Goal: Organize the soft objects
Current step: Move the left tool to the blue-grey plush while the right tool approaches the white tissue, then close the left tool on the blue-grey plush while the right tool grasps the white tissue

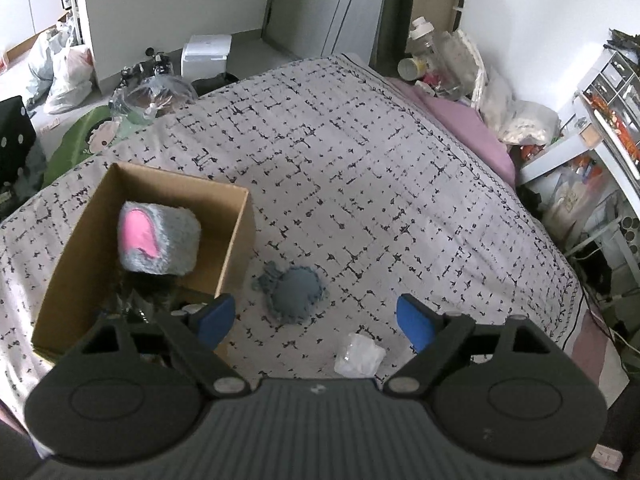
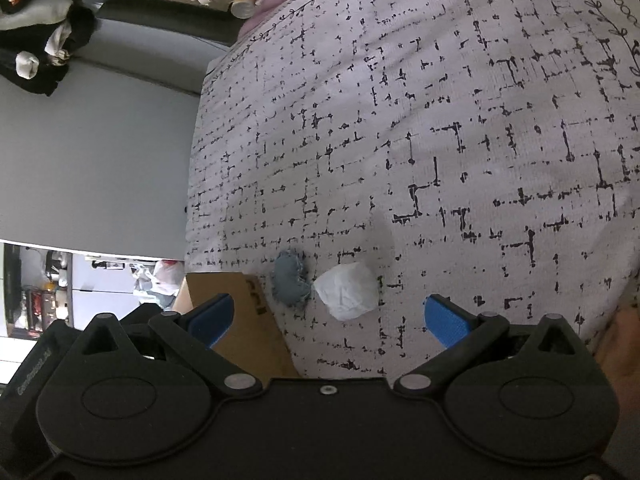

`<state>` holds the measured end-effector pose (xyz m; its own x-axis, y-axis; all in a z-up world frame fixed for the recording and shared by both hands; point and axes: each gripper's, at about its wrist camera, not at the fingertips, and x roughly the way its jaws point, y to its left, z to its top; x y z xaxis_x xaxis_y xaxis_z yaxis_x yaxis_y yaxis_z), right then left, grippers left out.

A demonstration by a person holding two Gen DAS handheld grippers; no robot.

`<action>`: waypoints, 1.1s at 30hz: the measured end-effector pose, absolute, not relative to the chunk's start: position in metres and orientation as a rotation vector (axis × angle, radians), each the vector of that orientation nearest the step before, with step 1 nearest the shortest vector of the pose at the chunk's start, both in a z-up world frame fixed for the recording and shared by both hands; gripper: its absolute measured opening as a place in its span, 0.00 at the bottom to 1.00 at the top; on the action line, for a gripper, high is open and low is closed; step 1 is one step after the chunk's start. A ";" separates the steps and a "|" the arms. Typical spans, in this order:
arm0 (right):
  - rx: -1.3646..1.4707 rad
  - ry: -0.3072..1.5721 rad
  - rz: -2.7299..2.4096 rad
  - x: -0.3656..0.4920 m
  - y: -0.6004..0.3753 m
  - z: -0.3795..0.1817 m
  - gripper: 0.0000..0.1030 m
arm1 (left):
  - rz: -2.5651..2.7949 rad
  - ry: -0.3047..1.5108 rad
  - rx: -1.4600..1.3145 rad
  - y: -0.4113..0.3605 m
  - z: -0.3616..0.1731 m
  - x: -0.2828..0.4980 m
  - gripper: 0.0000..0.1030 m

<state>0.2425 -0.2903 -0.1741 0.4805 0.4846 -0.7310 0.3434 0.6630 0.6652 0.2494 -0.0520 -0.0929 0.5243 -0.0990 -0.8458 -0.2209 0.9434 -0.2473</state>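
A cardboard box (image 1: 236, 236) stands on the patterned bedspread (image 1: 380, 160), with a grey plush piece with a pink patch (image 1: 158, 242) inside it. Right of the box lies a small blue-grey fabric cushion (image 1: 294, 294). A crumpled white wad (image 1: 358, 356) rests nearer the camera. My left gripper (image 1: 316, 320) hovers open above cushion and wad, nothing between its blue pads. In the right wrist view the cushion (image 2: 290, 280) and the white wad (image 2: 348, 290) lie side by side beside the box corner (image 2: 240, 312). My right gripper (image 2: 328, 318) is open just short of them.
Bottles and jars (image 1: 432, 60) crowd the bed's far right corner by a pink sheet (image 1: 468, 128). A shelf unit with drawers (image 1: 604, 92) stands at the right. Plastic bags (image 1: 64, 72) and a white box (image 1: 206, 54) sit on the floor beyond the bed.
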 end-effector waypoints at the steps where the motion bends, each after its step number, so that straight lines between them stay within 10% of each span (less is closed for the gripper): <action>1: 0.873 1.107 0.104 0.244 -0.288 -0.174 0.94 | 0.079 1.023 -0.347 -0.052 -0.095 0.250 0.83; 13: 0.741 1.166 0.130 0.271 -0.260 -0.184 0.58 | 0.096 1.065 -0.427 -0.041 -0.121 0.268 0.60; 33: 0.503 1.261 0.118 0.296 -0.220 -0.206 0.50 | 0.108 1.139 -0.541 -0.036 -0.161 0.293 0.54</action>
<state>0.2955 -0.2198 -0.2060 0.3149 0.3552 -0.8802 0.1863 0.8862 0.4242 0.2930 -0.0364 -0.1612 0.4284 -0.1876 -0.8839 -0.3506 0.8671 -0.3539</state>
